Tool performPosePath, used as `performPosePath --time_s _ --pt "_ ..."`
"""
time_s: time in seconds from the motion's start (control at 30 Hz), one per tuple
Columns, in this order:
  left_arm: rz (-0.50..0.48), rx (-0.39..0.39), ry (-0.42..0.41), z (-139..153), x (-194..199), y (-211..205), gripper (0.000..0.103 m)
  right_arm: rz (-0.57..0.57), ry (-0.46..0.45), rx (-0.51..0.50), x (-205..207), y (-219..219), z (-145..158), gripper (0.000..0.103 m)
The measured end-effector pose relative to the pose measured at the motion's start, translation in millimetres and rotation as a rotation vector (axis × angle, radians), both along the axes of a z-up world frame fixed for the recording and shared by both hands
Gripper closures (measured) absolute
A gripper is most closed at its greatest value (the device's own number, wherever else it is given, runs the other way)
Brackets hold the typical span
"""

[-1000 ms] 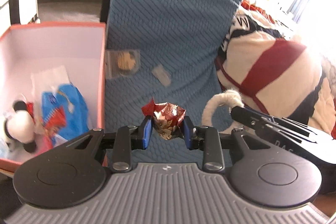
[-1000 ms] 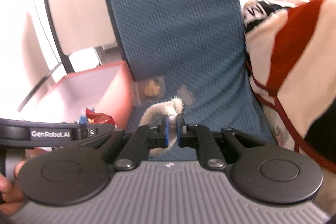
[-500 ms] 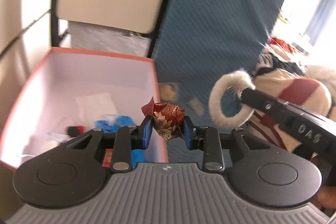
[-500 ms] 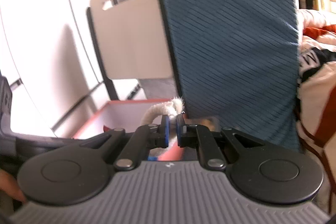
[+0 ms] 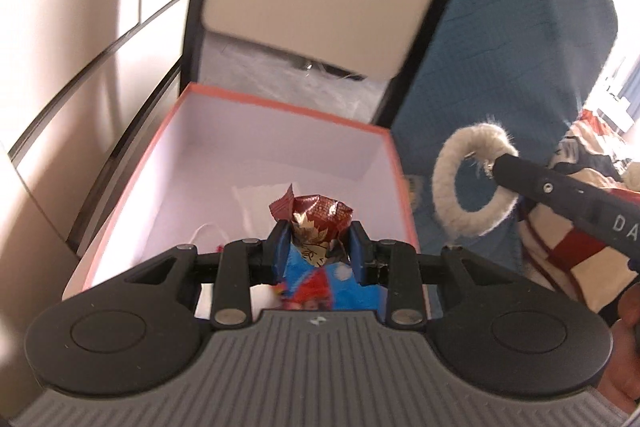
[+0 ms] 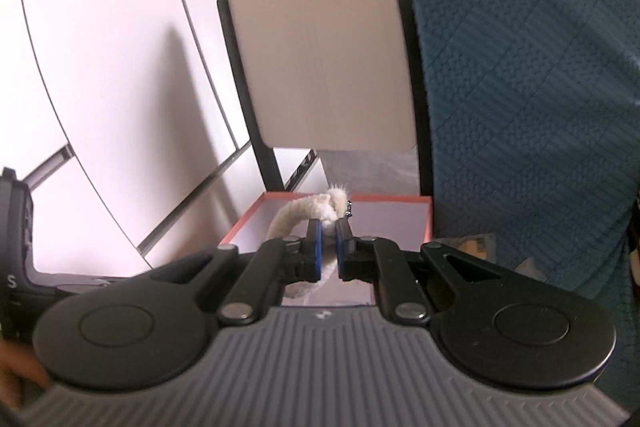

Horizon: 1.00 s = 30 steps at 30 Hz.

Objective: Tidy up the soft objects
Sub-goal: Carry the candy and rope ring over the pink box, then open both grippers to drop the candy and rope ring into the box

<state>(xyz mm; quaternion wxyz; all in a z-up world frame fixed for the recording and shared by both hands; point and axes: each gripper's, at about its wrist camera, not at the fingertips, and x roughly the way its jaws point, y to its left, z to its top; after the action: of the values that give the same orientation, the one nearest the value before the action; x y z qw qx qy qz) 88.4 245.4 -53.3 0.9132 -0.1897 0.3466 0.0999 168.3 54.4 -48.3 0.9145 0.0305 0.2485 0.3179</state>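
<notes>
My left gripper (image 5: pixel 319 247) is shut on a crumpled red and gold wrapper (image 5: pixel 316 223) and holds it above the open pink box (image 5: pixel 280 103). A blue packet (image 5: pixel 320 287) lies in the box beneath it. My right gripper (image 6: pixel 327 241) is shut on a fluffy white ring (image 6: pixel 304 219), lifted just before the box (image 6: pixel 344 195). In the left wrist view the ring (image 5: pixel 472 183) hangs from the right gripper's fingers (image 5: pixel 516 171), right of the box's wall.
A blue quilted cover (image 5: pixel 512 67) lies to the right of the box, with a small clear packet (image 6: pixel 480 241) on it. A beige chair back (image 6: pixel 320 67) stands behind the box. A red, white and black garment (image 5: pixel 568 227) lies at the right. White wall panels fill the left.
Both grippers rose and swung left with their loads, from over the blue cover to the pink box. The wrapper now hangs over the box's inside; the ring came alongside its right wall.
</notes>
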Motion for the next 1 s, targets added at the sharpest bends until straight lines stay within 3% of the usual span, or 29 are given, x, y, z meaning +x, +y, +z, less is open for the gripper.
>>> performPosePath --time_s 0.17,0.33,0.53,0.67,0.73,0.8,0.87,1.0 --pt "0.019 -0.007 0.055 -24 -1 23 0.067 0.036 0.096 -0.051 13 26 -20 0.092" --pt "0.040 -0.028 0.128 -53 4 39 0.067 0.067 0.179 -0.197 27 61 -58 0.092" --pt "0.074 -0.031 0.198 -84 6 56 0.067 0.087 0.296 -0.239 42 80 -99 0.091" --pt "0.099 -0.057 0.215 -97 8 66 0.066 0.097 0.308 -0.251 40 86 -110 0.090" --pt "0.128 -0.072 0.205 -101 9 73 0.056 0.098 0.311 -0.241 40 85 -110 0.089" --pt "0.144 -0.078 0.193 -100 7 77 0.049 0.102 0.301 -0.230 41 84 -107 0.085" --pt "0.145 -0.067 0.179 -96 5 75 0.046 0.099 0.282 -0.232 38 81 -102 0.061" --pt "0.138 -0.029 0.158 -83 1 66 0.043 0.096 0.265 -0.198 33 72 -93 0.056"
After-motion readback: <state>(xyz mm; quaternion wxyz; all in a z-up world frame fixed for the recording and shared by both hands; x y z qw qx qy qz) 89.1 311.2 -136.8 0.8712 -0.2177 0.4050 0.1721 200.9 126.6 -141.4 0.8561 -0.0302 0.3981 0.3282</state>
